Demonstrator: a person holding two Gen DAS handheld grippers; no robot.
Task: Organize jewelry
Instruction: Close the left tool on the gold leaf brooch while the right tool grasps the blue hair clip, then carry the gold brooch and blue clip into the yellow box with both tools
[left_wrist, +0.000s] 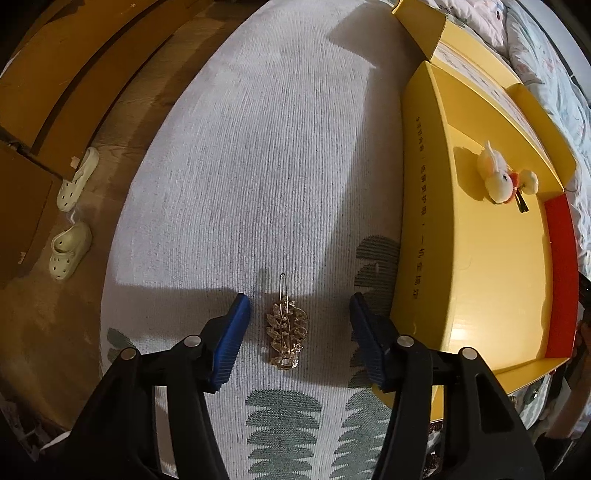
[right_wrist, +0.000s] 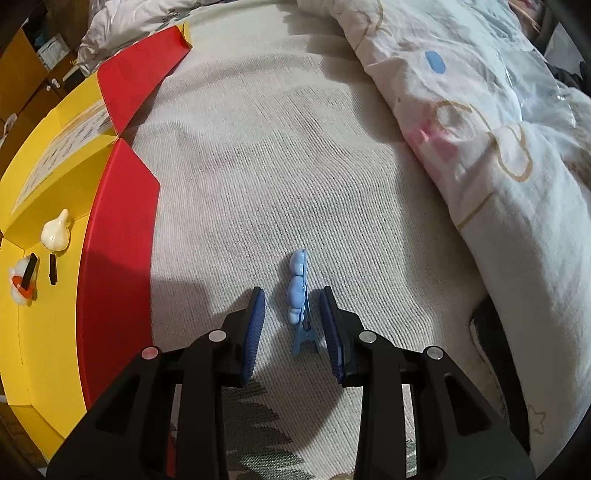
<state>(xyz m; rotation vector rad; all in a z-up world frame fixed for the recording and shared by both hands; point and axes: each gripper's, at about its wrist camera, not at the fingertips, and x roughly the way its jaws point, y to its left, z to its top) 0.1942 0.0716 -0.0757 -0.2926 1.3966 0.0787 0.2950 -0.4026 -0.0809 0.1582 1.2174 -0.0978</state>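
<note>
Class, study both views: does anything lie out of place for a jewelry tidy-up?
Yes. The gold leaf hair clip and the blue clip lie loose on the bedspread, outside the yellow box where the plush rabbit clip already sits.

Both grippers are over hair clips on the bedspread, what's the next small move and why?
Probably close the left gripper on the gold leaf hair clip: it lies centred between the open jaws, neither pad touching. The right gripper likewise straddles the blue hair clip, still ungripped. The yellow box waits alongside.
</note>
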